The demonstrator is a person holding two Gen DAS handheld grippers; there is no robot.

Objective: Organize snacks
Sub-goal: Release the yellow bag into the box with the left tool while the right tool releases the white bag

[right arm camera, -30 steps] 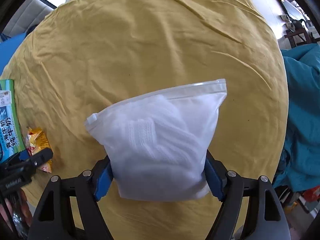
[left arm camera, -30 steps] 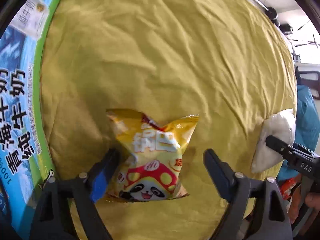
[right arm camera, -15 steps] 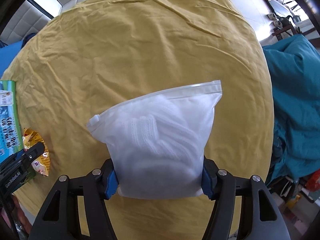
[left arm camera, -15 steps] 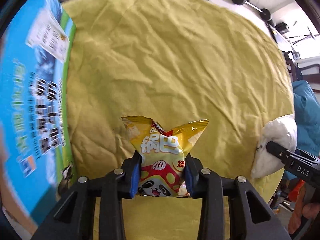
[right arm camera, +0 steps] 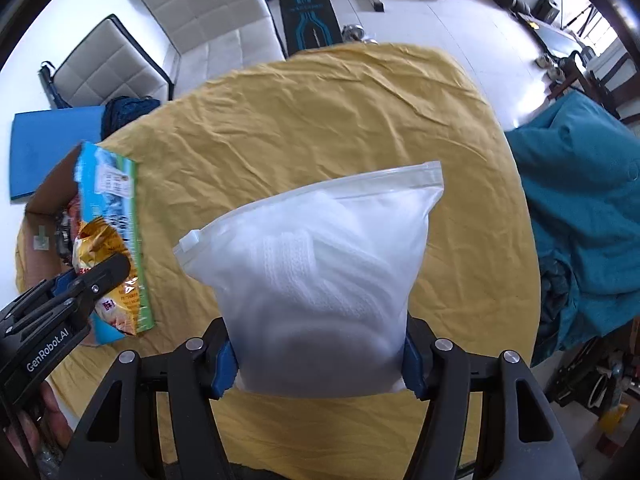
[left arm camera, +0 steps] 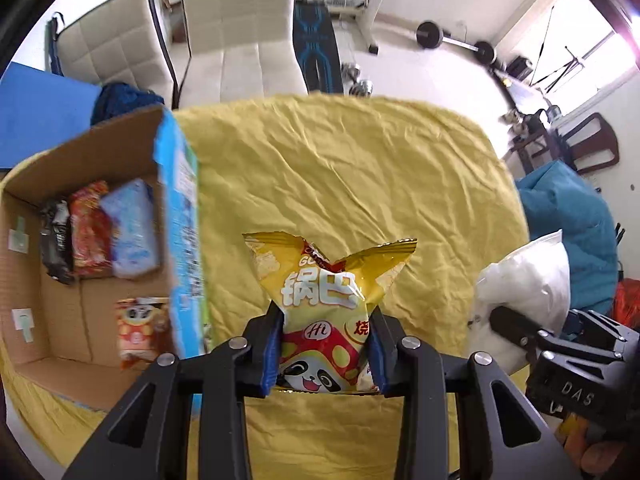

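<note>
My left gripper is shut on a yellow snack packet with a panda print, held up above the yellow tablecloth. To its left stands an open cardboard box with blue printed sides; several snack packets lie inside it. My right gripper is shut on a frosted white zip bag with white knitted stuff inside, lifted over the cloth. The right wrist view shows the left gripper and its yellow packet beside the box. The zip bag appears at the right of the left wrist view.
The yellow cloth covers a round table. Behind it stand two white padded chairs and gym gear with barbells. A teal blanket is heaped at the right, a blue mat lies at the left.
The left gripper closed on the yellow packet and lifted it off the cloth. Both grippers rose and tilted up, so the box's inside and the room came into view.
</note>
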